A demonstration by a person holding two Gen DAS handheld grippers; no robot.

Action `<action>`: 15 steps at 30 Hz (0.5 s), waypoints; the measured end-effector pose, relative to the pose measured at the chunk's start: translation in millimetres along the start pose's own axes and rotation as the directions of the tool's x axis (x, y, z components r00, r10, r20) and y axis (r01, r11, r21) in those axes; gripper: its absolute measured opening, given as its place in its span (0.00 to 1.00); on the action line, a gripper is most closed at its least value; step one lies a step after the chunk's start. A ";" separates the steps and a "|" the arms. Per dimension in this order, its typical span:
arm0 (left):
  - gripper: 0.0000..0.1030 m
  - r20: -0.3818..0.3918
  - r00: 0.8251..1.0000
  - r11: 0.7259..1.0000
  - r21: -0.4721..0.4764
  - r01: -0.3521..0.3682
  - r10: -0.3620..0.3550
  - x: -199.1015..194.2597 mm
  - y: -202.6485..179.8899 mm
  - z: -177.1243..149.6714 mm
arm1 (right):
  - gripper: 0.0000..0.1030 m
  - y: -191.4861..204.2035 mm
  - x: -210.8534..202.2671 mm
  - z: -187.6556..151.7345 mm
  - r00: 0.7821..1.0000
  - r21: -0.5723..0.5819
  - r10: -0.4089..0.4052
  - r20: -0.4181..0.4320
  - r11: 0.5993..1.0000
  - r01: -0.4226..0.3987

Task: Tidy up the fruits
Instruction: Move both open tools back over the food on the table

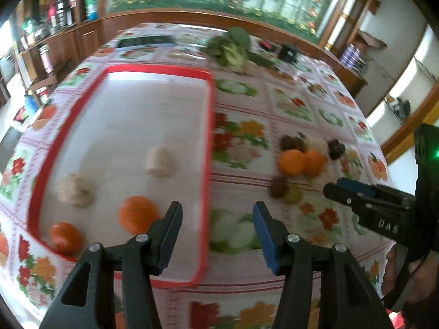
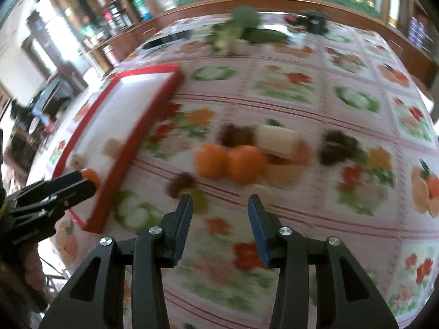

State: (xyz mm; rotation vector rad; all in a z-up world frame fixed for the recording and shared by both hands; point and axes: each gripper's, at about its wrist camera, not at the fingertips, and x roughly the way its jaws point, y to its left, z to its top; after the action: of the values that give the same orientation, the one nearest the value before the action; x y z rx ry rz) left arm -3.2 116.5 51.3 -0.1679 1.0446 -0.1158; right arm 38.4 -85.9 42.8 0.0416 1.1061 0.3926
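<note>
A red-rimmed white tray [image 1: 210, 126] lies on the flowered tablecloth, also seen in the right wrist view [image 2: 142, 126]. On it rest two oranges [image 1: 137, 213] [image 1: 65, 237] and two pale beige fruits [image 1: 160, 161] [image 1: 76, 193]. A loose pile sits right of the tray: two oranges [image 2: 229, 161], dark brown hairy fruits [image 2: 338, 146], a pale block [image 2: 277, 138] and a small green fruit [image 2: 199, 198]. My left gripper [image 1: 218, 213] hangs open over the tray's right rim, nothing between its fingers. My right gripper [image 2: 219, 203] is open and empty, just short of the pile.
Leafy green vegetables [image 1: 230, 46] and small dark objects [image 1: 288, 52] lie at the table's far end. Wooden shelves with bottles [image 1: 57, 11] stand beyond the left side. A hand [image 1: 419, 277] holds the right gripper's handle at the table's right edge.
</note>
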 end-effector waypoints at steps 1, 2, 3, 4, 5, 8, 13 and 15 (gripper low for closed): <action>0.56 -0.010 1.000 1.000 0.016 0.006 -0.006 4.5 -8.5 0.3 | 0.40 -7.2 -2.0 -1.6 1.000 0.014 -0.004 0.002 1.000 0.004; 0.56 -0.019 1.000 0.999 0.031 0.011 -0.010 8.4 -15.4 0.6 | 0.40 -15.1 -3.4 -3.2 1.000 0.030 -0.007 0.003 1.000 0.007; 0.56 -0.028 1.000 0.999 0.046 0.009 -0.008 12.8 -22.9 0.9 | 0.40 -24.0 -5.2 -5.2 1.000 0.046 -0.009 0.003 0.999 0.009; 0.56 -0.036 0.999 0.998 0.059 0.008 -0.006 17.6 -30.2 1.6 | 0.40 -30.2 -6.5 -7.1 1.000 0.058 -0.009 0.002 0.998 0.009; 0.56 -0.046 0.999 0.998 0.066 0.012 -0.009 21.7 -36.2 2.2 | 0.40 -35.7 -7.8 -9.7 1.000 0.068 -0.010 0.001 0.998 0.010; 0.56 -0.070 0.997 0.996 0.080 0.035 -0.030 31.7 -52.4 4.7 | 0.41 -50.7 -10.8 -14.5 1.000 0.090 -0.010 0.001 0.996 0.010; 0.57 -0.099 0.995 0.992 0.124 0.035 -0.022 43.1 -71.4 3.1 | 0.41 -68.4 -12.6 -18.1 1.000 0.113 -0.002 -0.002 0.994 0.002; 0.57 -0.109 0.994 0.992 0.121 0.036 -0.023 47.3 -75.5 3.0 | 0.41 -69.6 -11.2 -17.6 1.000 0.108 0.013 0.001 0.994 -0.013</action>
State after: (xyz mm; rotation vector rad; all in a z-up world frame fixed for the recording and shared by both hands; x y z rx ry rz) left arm 21.8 34.4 27.1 -0.0662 1.1395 -0.2177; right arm 38.7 -157.1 28.7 0.1441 1.1268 0.3444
